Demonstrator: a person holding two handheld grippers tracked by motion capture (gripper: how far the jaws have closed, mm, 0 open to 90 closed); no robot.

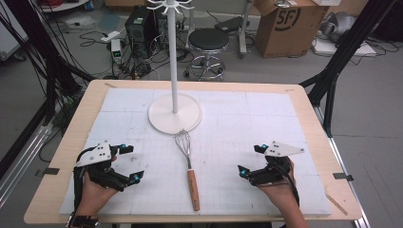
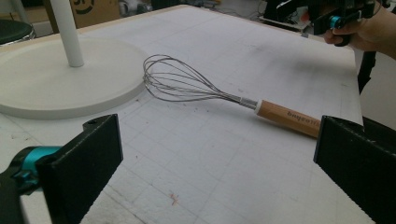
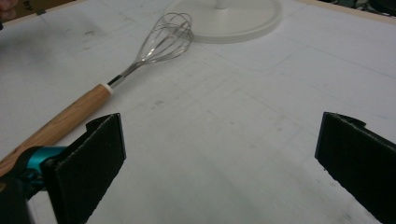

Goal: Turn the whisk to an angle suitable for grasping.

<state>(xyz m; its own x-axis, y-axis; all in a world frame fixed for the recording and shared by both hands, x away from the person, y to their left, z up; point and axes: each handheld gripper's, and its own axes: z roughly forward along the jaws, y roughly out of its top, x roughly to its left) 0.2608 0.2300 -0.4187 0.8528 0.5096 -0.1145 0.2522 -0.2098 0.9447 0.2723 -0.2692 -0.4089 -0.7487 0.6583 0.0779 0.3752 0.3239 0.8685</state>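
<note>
We see a wooden table (image 1: 71,137) with a white gridded mat (image 1: 247,123) over most of its top. Beyond its far edge the floor holds a cardboard box (image 1: 285,26) at the right, a black stool (image 1: 208,40) near the middle and a dark computer case (image 1: 140,23) among cables to the left. None of these shows us any contents; the box's top flaps stand open, but we cannot tell what is inside.

On the far middle of the mat stands a white rack (image 1: 174,57), a tall pole rising from a round flat base (image 1: 164,121), with hooks at its top. Nothing hangs on the hooks we can make out.

The whisk (image 1: 188,166) lies flat on the mat, centred between the two grippers, its wire head just beside the near edge of the base and its wooden handle pointing toward the near edge of the table. In the left gripper view the wires seem to stop just short of the base rim.

The left gripper (image 1: 129,163) sits at the near left, jaws wide apart and holding nothing. The right gripper (image 1: 251,159) sits at the near right, jaws likewise wide and empty. Both point inward at the whisk, well apart from it.
</note>
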